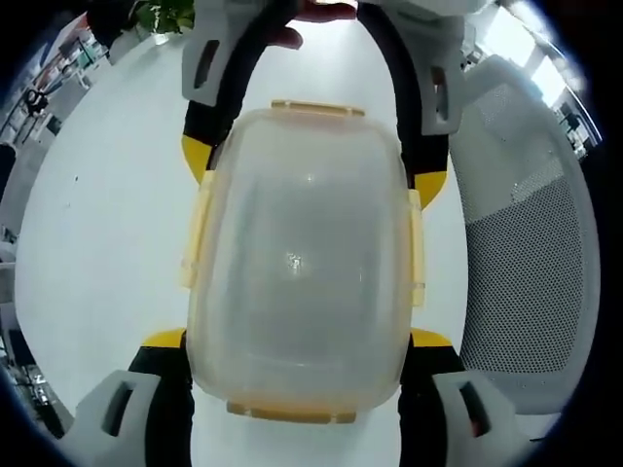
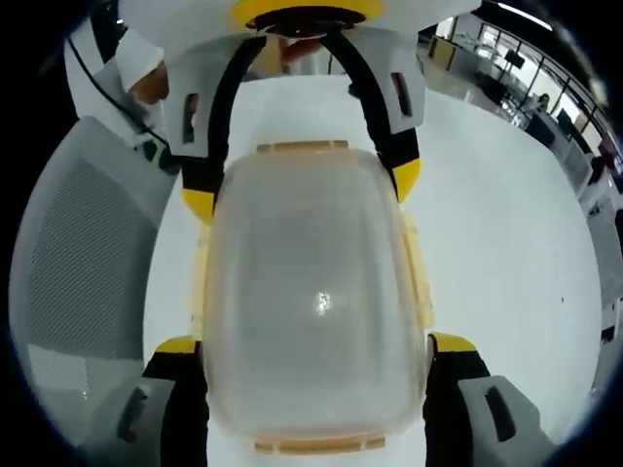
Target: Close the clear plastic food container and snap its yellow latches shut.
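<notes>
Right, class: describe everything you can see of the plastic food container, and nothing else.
The container is a rounded rectangular box of cloudy clear plastic with pale yellow latches on its four sides. Its lid is on; whether the latches are snapped is unclear. It is held above a white table between both grippers: the left gripper holds one end and the right gripper the opposite end, yellow-tipped jaws flanking its corners. Nothing inside it can be made out.

Clear container on white table
</notes>
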`<state>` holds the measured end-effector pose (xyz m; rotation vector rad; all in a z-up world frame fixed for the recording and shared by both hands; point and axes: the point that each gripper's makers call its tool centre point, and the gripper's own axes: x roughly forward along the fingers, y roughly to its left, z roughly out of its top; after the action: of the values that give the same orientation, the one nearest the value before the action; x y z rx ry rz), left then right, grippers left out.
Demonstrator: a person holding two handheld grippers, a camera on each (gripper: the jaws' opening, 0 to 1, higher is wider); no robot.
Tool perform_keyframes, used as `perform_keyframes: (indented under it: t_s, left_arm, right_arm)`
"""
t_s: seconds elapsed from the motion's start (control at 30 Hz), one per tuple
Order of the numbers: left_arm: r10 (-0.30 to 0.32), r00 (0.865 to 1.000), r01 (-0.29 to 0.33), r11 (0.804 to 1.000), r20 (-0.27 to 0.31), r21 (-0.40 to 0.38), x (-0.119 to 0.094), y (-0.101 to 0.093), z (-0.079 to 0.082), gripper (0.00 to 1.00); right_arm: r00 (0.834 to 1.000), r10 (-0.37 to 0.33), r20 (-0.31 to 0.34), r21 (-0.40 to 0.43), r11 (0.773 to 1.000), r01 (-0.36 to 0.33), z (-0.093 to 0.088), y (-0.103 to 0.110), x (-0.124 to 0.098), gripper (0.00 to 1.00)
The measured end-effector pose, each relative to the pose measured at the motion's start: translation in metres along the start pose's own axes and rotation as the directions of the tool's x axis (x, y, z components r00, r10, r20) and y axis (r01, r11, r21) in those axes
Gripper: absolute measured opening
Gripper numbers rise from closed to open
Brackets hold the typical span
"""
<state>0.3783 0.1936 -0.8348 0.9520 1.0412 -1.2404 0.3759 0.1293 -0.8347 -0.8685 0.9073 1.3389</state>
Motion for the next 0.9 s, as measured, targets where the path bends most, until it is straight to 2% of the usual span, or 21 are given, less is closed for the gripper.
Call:
perform_keyframes:
  t_s: [0.13,0.9]
  left_arm:
    - [0.001,1.000,-0.001,1.000,0.000,-0.002,0.0002,0.0005,0.0003,0.88]
    - [-0.011,1.000,0.011,1.000,0.022,0.002,0.0002,0.0039,0.0005,0.89]
  right_arm:
    - [1.000,-0.019,-0.001,0.003,1.000,0.019,0.0000,-0.0006,0.0014,0.95]
    - [1.000,-0.021,0.000,0.012,1.000,0.021,0.0004,-0.0049,0.0014,0.94]
